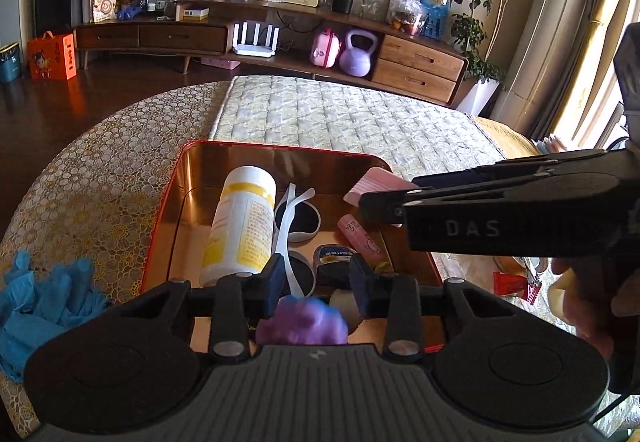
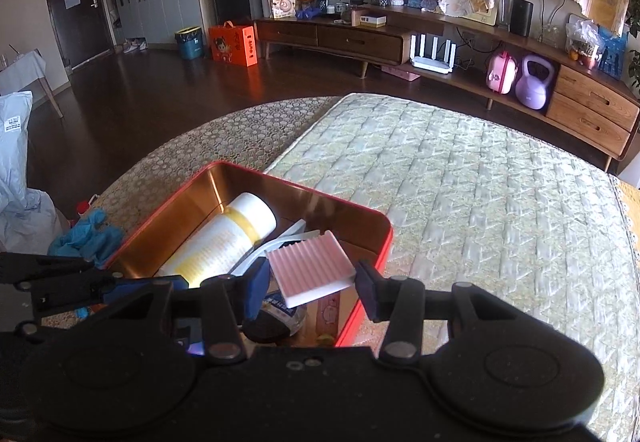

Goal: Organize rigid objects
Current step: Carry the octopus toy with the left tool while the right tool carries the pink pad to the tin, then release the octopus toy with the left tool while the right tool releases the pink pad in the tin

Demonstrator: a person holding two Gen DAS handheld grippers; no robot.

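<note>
**Pink block poised over the tin**

Fingers of the right gripper stood spread, with the pink ridged block lying tilted between them; its left edge sat against the left pad, while a gap showed before the right one, so it looked released rather than pinched, though I could not be sure. The block hung above the near right part of the red tin, its long axis running left to right across the claw. The right hand was clearly the nearer to it.

The left gripper hovered at the tin's near edge, its jaws apart, with a blurred purple thing just below them; whether it was held could not be told.

Inside the tin lay one white bottle with yellow bands, lengthwise near to far; one pair of white sunglasses; one pink tube; one small dark-capped jar. Outside, on the left, lay one heap of blue gloves on the tablecloth.
</note>
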